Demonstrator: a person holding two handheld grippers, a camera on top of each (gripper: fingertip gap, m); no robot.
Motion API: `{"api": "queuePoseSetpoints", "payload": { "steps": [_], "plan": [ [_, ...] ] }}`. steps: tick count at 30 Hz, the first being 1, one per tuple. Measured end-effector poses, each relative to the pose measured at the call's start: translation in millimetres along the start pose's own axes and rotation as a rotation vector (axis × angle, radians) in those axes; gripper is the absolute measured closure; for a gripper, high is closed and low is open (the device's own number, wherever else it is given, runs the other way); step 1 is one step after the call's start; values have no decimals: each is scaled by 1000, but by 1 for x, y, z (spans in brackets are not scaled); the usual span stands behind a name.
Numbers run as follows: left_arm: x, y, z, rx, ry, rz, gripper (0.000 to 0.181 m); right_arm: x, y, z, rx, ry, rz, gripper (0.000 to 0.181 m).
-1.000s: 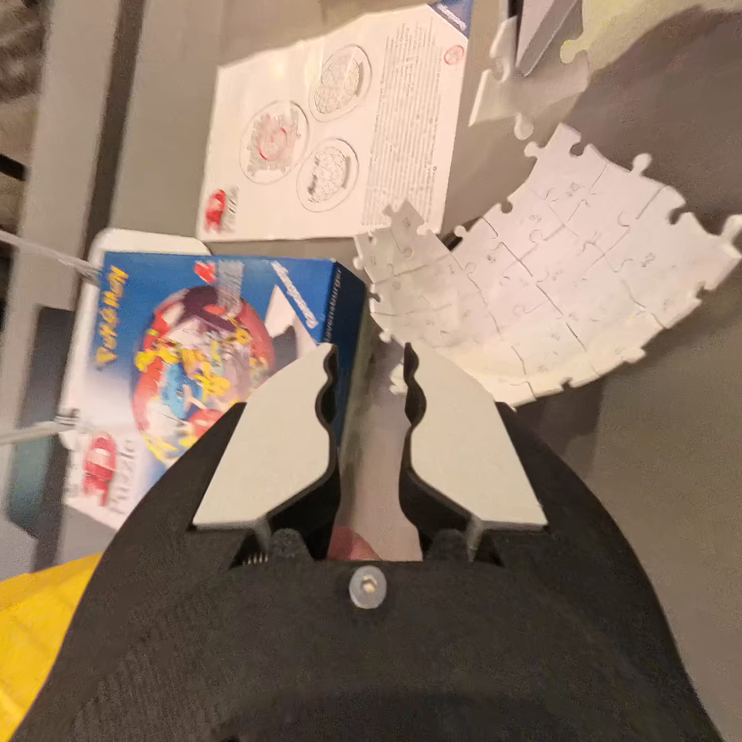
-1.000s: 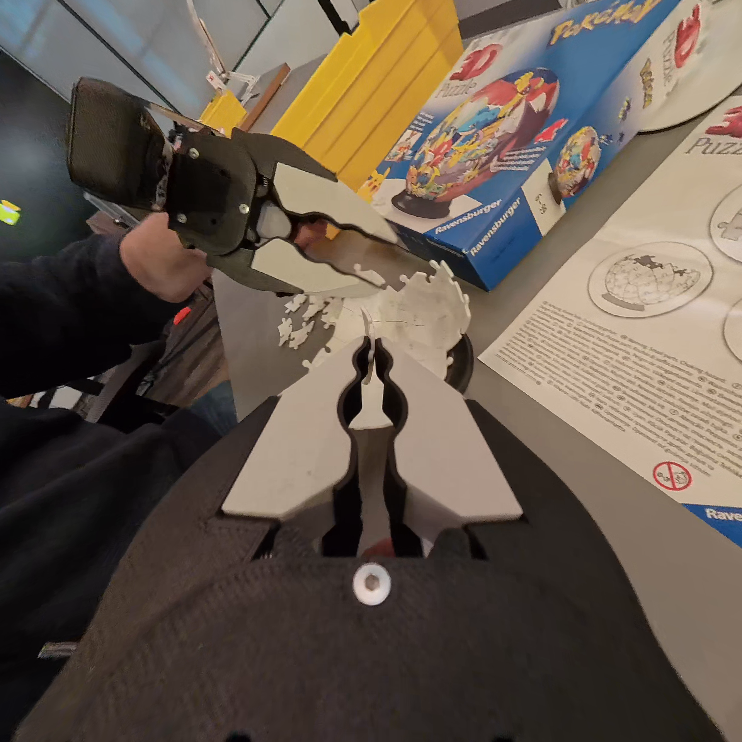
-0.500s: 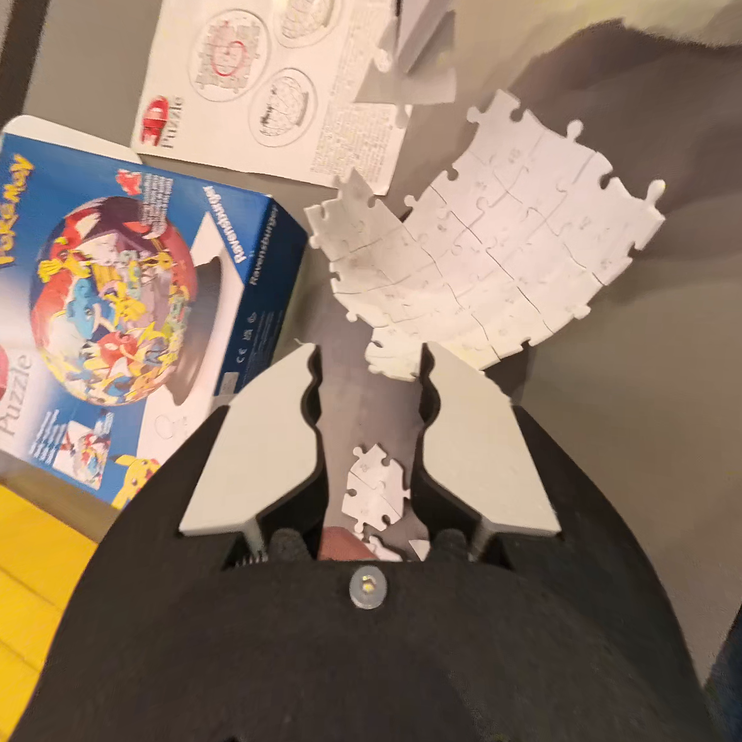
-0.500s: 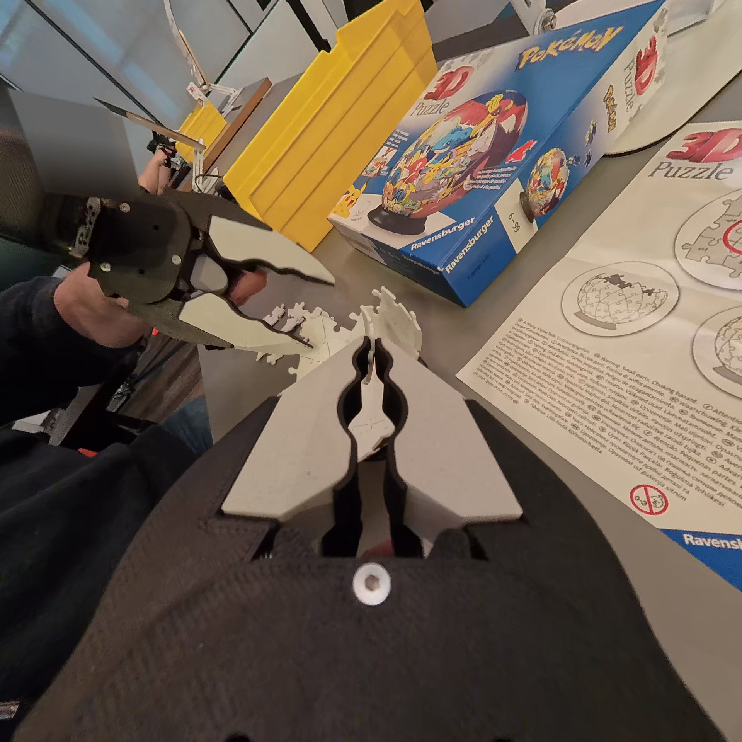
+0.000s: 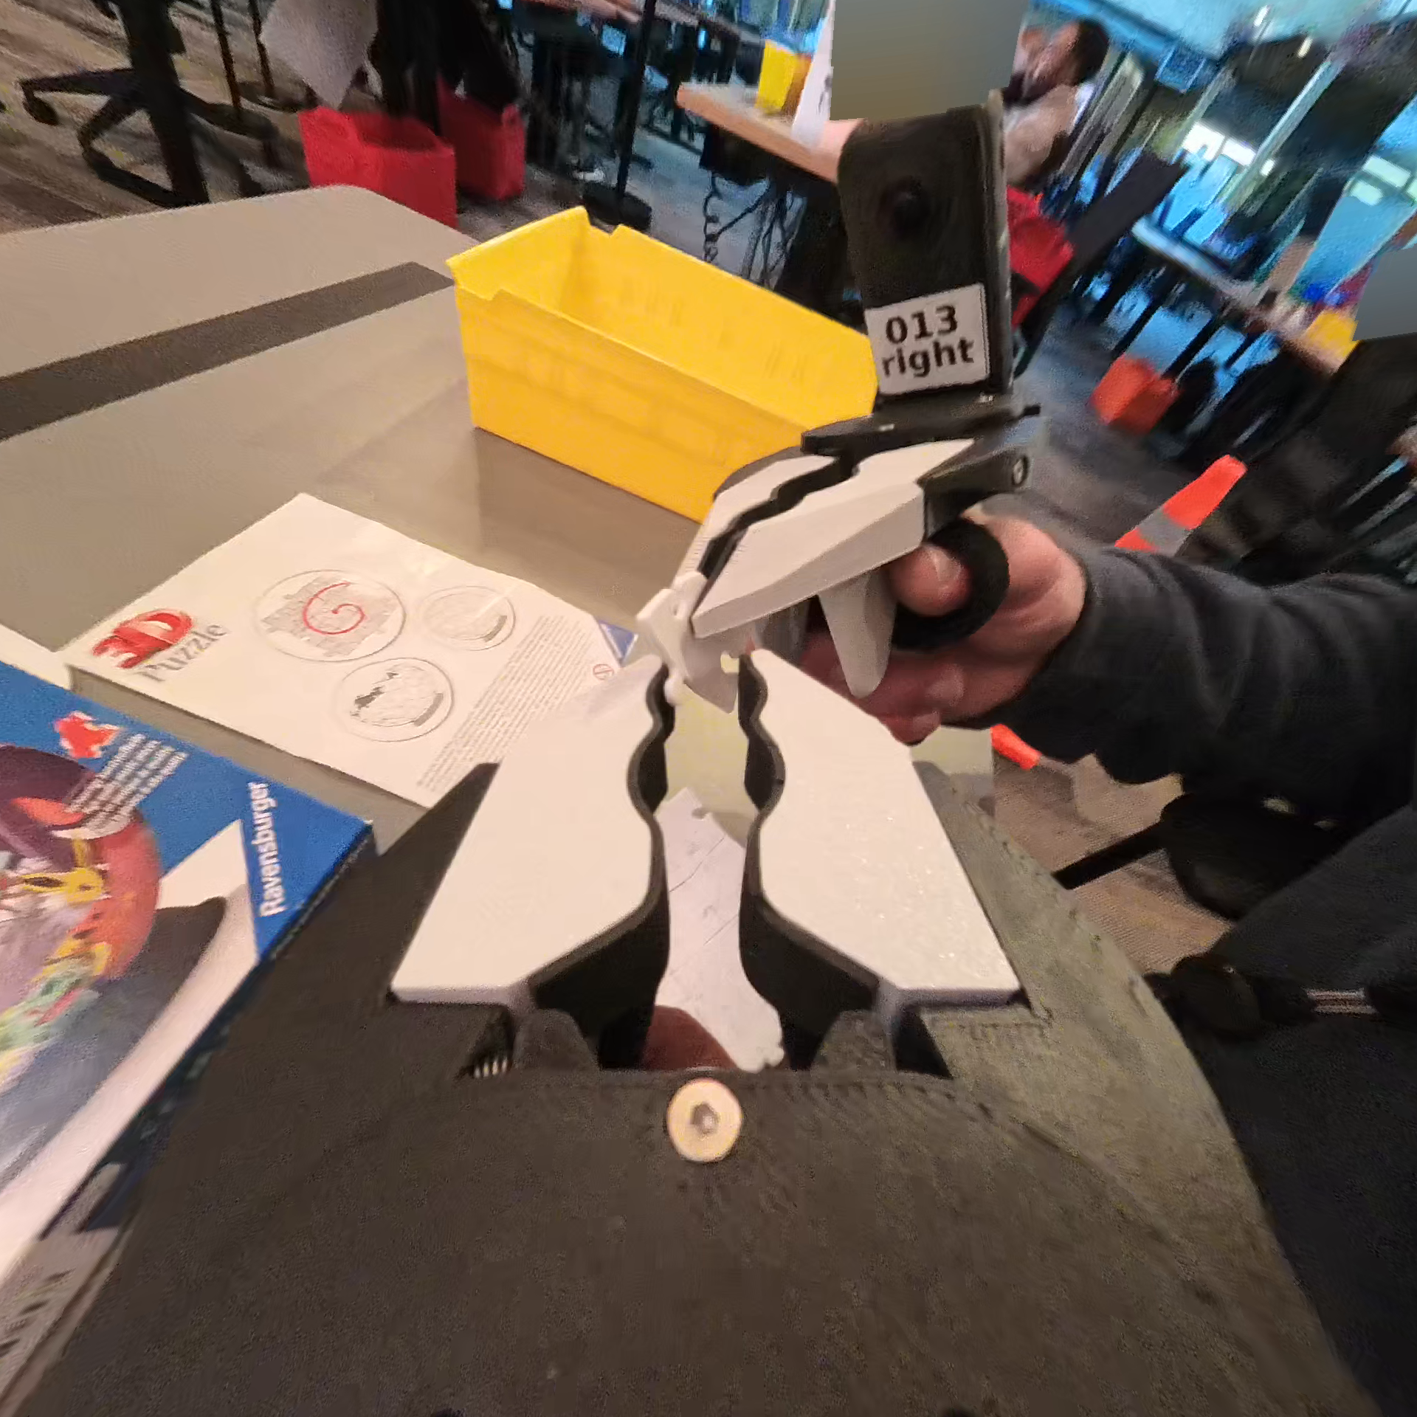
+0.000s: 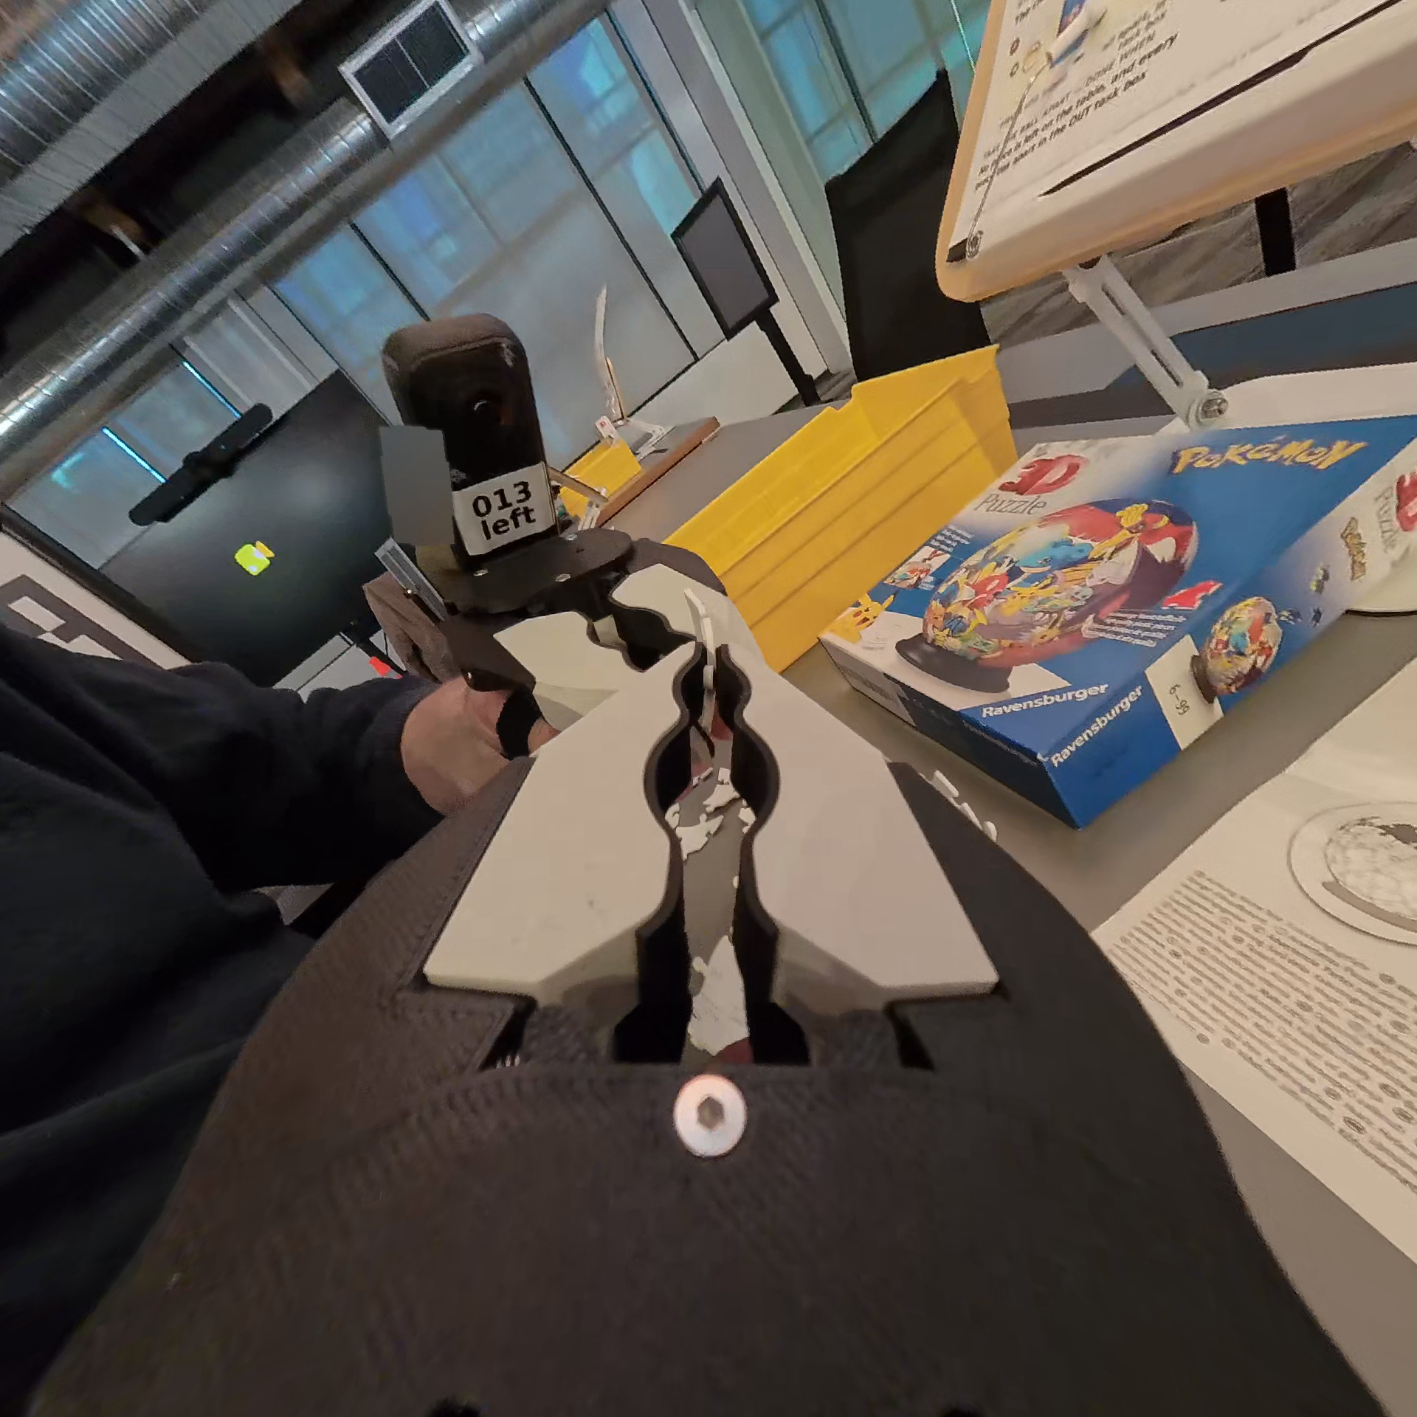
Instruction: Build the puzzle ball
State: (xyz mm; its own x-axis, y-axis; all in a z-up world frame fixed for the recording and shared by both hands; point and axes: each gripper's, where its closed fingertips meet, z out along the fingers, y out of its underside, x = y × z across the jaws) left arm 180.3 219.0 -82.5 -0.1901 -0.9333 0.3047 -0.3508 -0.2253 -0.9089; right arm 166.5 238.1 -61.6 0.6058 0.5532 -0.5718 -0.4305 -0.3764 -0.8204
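My right gripper (image 6: pixel 709 663) is shut on a white puzzle piece (image 6: pixel 699 613), seen edge-on between its tips. In the left wrist view the right gripper (image 5: pixel 694 586) comes in from the right, held by a hand, with the piece (image 5: pixel 678 644) right at my left gripper's tips. My left gripper (image 5: pixel 704 678) is open with nothing in it; it faces the right one (image 6: pixel 667 625). White joined puzzle pieces (image 5: pixel 705 882) lie on the table below, seen between the left fingers. Loose white pieces (image 6: pixel 705 828) show between the right fingers.
The blue puzzle box (image 5: pixel 153 882) (image 6: pixel 1112 613) lies on the grey table (image 5: pixel 230 383). A white instruction sheet (image 5: pixel 345 636) (image 6: pixel 1265 958) lies beside it. Yellow bins (image 5: pixel 652 360) (image 6: pixel 843 498) stand behind. A board on a stand (image 6: pixel 1150 115) rises at the back right. The tips of both grippers are at nearly the same place.
Both grippers have tilted up from the table and come together. The left gripper left the curved white section and now faces the right one, whose piece sits at its tips.
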Motion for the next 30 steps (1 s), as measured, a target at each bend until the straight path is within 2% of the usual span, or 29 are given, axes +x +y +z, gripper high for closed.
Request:
{"api": "queuePoseSetpoints", "payload": {
  "steps": [4,6,13,15,17,20,24,30],
  "plan": [
    [2,8,-1,-18,35,-15,178,-3,10,-1,-59,-14,-17,173],
    [2,13,-3,-55,49,1,179,-1,14,-3,-114,11,-76,173],
    [5,47,-9,-387,165,101,179,-3,37,-1,-404,70,-398,180],
    [4,56,-9,-471,195,110,179,0,45,0,-467,79,-432,180],
    [-2,59,-4,-494,177,145,178,10,45,-1,-470,117,-402,181],
    [-29,56,-1,-519,50,253,160,32,42,-6,-385,165,-237,181],
    [-60,55,1,-589,-97,458,148,62,64,-13,-378,236,-76,181],
    [-84,81,10,-738,-154,618,147,83,88,-11,-419,296,3,181]
  ]
}}
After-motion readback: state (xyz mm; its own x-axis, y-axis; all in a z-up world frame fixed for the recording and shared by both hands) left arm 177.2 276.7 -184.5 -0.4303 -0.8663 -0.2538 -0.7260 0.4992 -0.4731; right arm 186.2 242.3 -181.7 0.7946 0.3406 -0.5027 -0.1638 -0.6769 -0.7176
